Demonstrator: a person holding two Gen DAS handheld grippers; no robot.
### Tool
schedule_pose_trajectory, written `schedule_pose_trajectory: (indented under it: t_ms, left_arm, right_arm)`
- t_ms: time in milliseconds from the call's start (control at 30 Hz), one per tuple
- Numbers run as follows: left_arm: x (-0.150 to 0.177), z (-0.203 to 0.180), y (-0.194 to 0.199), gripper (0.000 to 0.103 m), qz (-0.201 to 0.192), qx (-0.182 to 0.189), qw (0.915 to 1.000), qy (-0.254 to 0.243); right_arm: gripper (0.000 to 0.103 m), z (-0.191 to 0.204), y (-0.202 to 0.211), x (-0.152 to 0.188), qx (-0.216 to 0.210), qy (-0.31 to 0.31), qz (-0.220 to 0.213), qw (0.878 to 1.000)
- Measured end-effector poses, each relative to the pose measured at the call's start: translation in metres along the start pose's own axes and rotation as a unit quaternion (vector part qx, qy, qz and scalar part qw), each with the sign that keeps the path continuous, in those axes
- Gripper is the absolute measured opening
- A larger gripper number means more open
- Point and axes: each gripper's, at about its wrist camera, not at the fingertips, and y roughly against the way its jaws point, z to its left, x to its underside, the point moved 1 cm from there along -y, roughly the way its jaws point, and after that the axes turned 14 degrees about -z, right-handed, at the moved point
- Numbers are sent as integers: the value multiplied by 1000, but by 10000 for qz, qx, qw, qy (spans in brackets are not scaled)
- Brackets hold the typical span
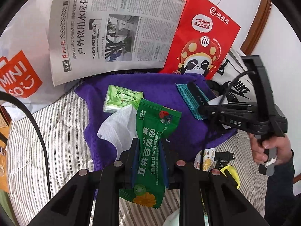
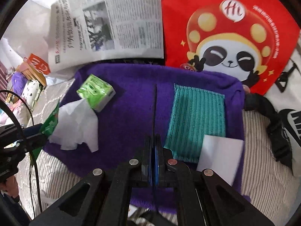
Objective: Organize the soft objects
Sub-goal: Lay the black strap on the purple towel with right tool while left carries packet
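Observation:
My left gripper is shut on a dark green wet-wipe packet and holds it above the near edge of a purple towel. On the towel lie a light green tissue pack, a loose white tissue and a teal cloth. My right gripper is shut over the towel's middle, with a thin dark edge-on sheet sticking out between its jaws. It also shows in the left wrist view over the teal cloth. A white card lies on the teal cloth's near corner.
A newspaper and a red panda paper bag stand behind the towel. A white Miniso bag is at left, a Nike bag at right. A lemon-print sachet lies on the striped bedding.

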Motion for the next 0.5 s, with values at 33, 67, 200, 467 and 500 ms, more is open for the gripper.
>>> schedule_pose_trajectory:
  t_ms: [33,67,200,467,500]
  left_arm:
    - [0,1,-2,20,9,6,10000,7]
    - [-1,1,-4,20,14,31,10000,0]
    - [-3,3,-10,20,44,69,10000,-36]
    - [-1,5,-18,20,130,71,9999,52]
    - [-1,5,-19,20,145,68,9999,50]
  right_arm:
    - [3,0,-5,0,9,-1,42,10000]
    - [3,0,-10,0,19,6,63,10000]
    - [3,1,-23,2,27,2,193,9998]
    - [3,-1,-30,16,71,-42,357,9993]
    - [3,-2,-30,16,36,-119,357,9993]
